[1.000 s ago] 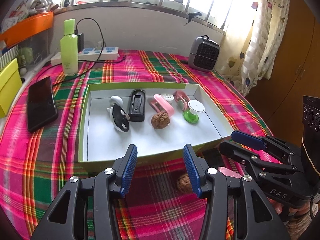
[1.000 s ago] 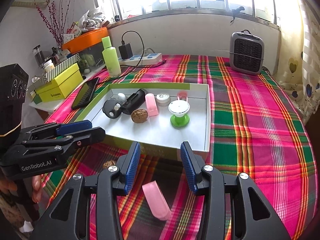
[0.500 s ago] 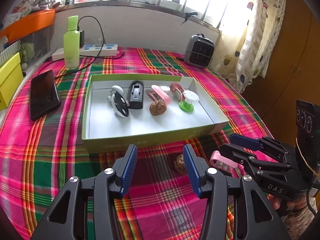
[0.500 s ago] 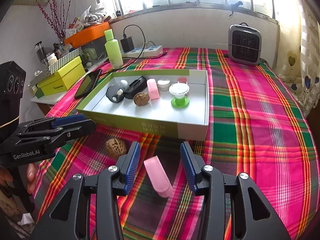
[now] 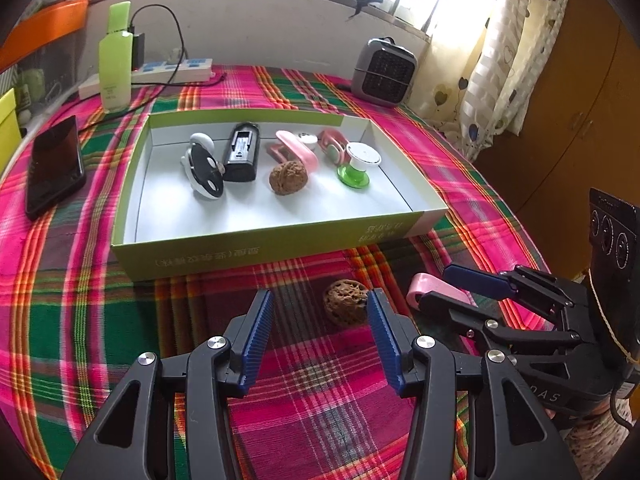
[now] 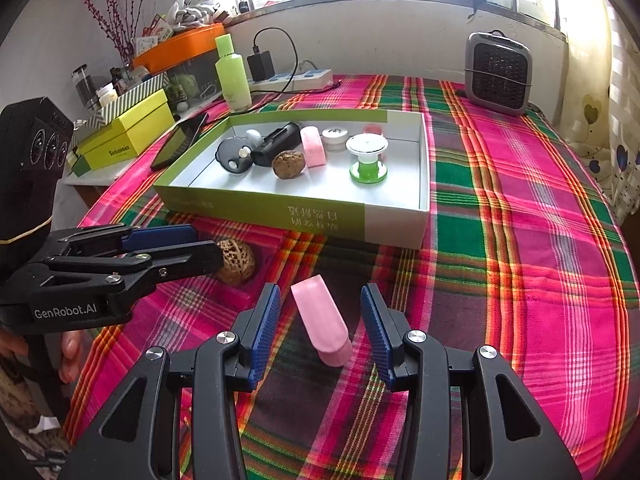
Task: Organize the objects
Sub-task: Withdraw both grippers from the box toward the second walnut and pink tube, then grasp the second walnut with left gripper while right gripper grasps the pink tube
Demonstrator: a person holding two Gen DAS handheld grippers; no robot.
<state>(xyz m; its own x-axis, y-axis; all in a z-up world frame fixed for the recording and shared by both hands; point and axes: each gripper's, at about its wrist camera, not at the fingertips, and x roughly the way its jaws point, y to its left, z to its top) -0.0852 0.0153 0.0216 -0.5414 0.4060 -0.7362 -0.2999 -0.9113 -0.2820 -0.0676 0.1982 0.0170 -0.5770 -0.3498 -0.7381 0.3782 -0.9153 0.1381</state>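
A green-walled white box (image 5: pixel 256 246) (image 6: pixel 424 200) holds a black-and-white round gadget (image 5: pixel 204 170), a black case (image 5: pixel 241 152), a pink clip (image 5: pixel 298 150), a walnut (image 5: pixel 288 177) and a green-based spool (image 5: pixel 358 164). On the cloth in front lie a second walnut (image 5: pixel 345 306) (image 6: pixel 236 264) and a pink clip (image 6: pixel 322 326) (image 5: pixel 424 286). My left gripper (image 5: pixel 318 334) is open, the loose walnut just inside its right finger. My right gripper (image 6: pixel 320 328) is open, astride the pink clip without touching it.
A black phone (image 5: pixel 54 164) lies left of the box. A green bottle (image 5: pixel 116 58), a power strip (image 5: pixel 168 74) and a small grey heater (image 5: pixel 384 72) stand at the back. Yellow boxes (image 6: pixel 128 130) sit at the far left. The plaid cloth (image 6: pixel 540 280) covers the table.
Both grippers have drawn back from the box and come down toward the cloth. The walnut now lies by my left fingers, and the pink clip sits between my right fingers.
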